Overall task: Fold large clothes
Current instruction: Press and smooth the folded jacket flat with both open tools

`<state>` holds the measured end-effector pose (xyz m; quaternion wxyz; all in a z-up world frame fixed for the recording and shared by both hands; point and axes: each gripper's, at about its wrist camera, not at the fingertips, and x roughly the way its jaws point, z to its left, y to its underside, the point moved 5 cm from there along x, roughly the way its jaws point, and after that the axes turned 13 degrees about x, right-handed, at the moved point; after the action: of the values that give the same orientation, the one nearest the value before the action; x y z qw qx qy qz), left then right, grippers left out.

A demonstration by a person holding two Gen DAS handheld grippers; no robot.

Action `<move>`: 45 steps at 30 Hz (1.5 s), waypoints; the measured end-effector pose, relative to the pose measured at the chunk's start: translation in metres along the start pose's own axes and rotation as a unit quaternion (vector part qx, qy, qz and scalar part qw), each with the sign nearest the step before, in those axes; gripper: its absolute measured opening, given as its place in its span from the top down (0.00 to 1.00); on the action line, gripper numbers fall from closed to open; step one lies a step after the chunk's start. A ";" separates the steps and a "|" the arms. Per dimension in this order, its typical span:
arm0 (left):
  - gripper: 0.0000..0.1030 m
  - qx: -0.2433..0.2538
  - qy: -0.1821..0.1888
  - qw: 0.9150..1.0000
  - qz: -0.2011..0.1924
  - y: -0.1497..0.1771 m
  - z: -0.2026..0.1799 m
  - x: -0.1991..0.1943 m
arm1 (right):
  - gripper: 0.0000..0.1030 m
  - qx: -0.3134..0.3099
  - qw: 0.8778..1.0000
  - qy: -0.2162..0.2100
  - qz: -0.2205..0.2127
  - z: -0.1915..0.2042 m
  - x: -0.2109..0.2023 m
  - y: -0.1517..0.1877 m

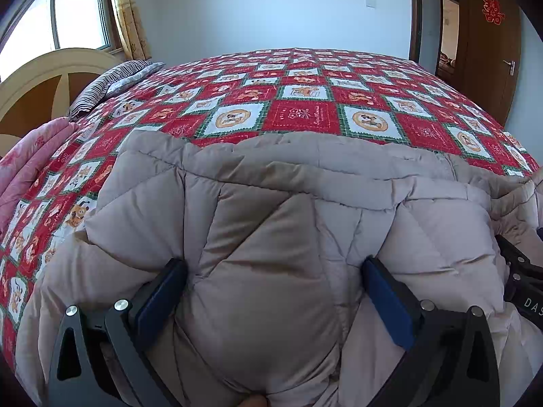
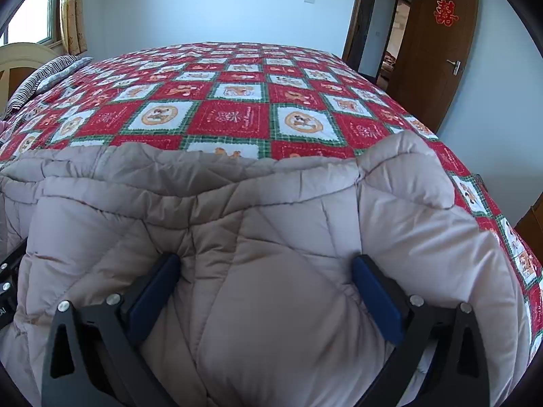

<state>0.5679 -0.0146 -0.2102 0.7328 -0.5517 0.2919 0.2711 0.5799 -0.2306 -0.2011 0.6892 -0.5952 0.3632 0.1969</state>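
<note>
We count one puffy beige quilted coat (image 1: 271, 224), and it lies on the near part of the one bed, over the red checked bedspread (image 1: 298, 115), which we take as our landmark. There are two hand-held grippers. The left gripper (image 1: 275, 271) has its two blue-padded fingers (image 1: 163, 291) set wide apart with a bulge of the coat swelling up between them; we cannot tell whether the pads press it. The right gripper (image 2: 266, 268) likewise stands with its jaws wide, coat padding between its fingers (image 2: 376, 291), and they look splayed rather than pinching.

At the bedspread's far left corner lies one striped pillow (image 1: 112, 81), and nearer along its left edge one folded pink quilt (image 1: 30, 166). Beyond that left side we see one headboard (image 1: 44, 78), one window (image 1: 68, 10) and one yellow curtain (image 1: 130, 13). Past the bedspread's far right corner stands one brown door (image 2: 437, 51), open, bearing one red paper emblem (image 2: 445, 12).

No container shows in either view.
</note>
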 end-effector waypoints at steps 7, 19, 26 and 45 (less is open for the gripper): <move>0.01 0.005 -0.001 1.000 0.005 -0.001 0.000 0.001 | 0.01 -0.004 1.000 0.007 0.003 0.001 0.002 0.000; 0.01 0.008 0.016 1.000 -0.001 0.002 0.029 -0.058 | 0.01 -0.009 1.000 0.011 0.003 0.002 -0.001 0.000; 0.01 -0.001 -0.027 1.000 0.000 0.035 0.066 -0.052 | 0.00 -0.010 0.996 -0.032 -0.078 0.013 -0.094 0.018; 0.01 -0.013 -0.049 0.999 -0.014 0.046 0.054 -0.029 | 0.00 -0.049 0.998 -0.033 -0.030 0.040 -0.059 0.064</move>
<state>0.5225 0.0468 -0.2071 0.7430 -0.5509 0.2443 0.2912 0.5069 -0.1689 -0.2003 0.6761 -0.6325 0.3120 0.2132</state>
